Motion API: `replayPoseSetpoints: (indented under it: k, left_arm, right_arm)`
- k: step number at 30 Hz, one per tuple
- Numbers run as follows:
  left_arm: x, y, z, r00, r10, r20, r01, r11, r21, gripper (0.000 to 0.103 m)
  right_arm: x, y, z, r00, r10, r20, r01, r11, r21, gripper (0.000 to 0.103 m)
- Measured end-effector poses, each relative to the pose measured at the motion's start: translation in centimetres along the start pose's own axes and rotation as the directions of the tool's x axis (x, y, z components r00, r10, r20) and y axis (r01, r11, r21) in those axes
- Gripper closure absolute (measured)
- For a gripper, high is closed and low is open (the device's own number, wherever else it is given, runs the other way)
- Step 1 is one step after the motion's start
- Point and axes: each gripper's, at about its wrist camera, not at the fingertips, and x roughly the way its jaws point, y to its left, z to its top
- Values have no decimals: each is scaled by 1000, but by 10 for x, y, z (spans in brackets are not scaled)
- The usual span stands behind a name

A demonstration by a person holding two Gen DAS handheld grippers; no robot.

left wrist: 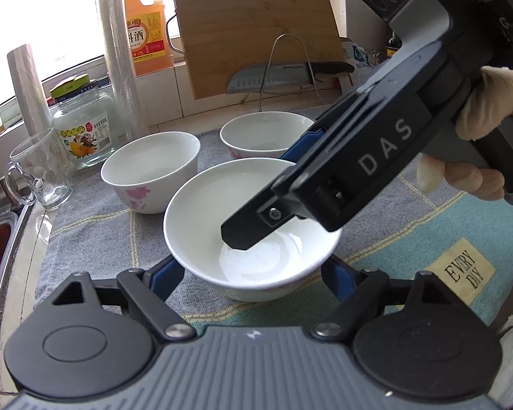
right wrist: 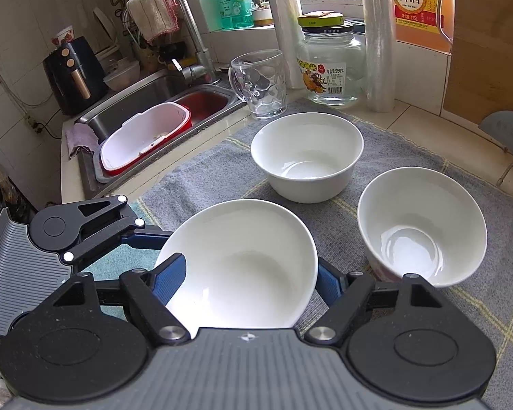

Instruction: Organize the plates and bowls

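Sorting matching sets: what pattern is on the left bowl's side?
Pink flowers on white, on the left bowl; clearest from the left wrist.

daylight from the window (left wrist: 34, 17) behind the counter; the pane is blown out to white in the left wrist view. soft shadows, none hard-edged. specular glare on the nearest bowl (left wrist: 253, 239) floor and on the glass jar (right wrist: 331, 65). strong fisheye bend at the edges, dark corners. gripper housings at the bottom of both views slightly soft; mid-scene is sharp.
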Motion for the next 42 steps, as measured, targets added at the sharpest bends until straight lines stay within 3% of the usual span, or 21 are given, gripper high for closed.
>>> replayPoseSetpoints:
  k: [16,29,42]
  left_arm:
    - [-1,-39,17,994,-109,11,108,992,61,16]
    - [18,-85,30,973,-232,-2,231,964,129,16]
    - [34,-110,34,955,-296,-38,298,945,136,17]
  right_arm:
    - [-50,-12,-35,996,-73,42,71,995,67,18]
    - [-90,-36,-74,983,-174,50,164,972,166,17]
    - [-108,-54,-98,977,-211,33,199,955,219,17]
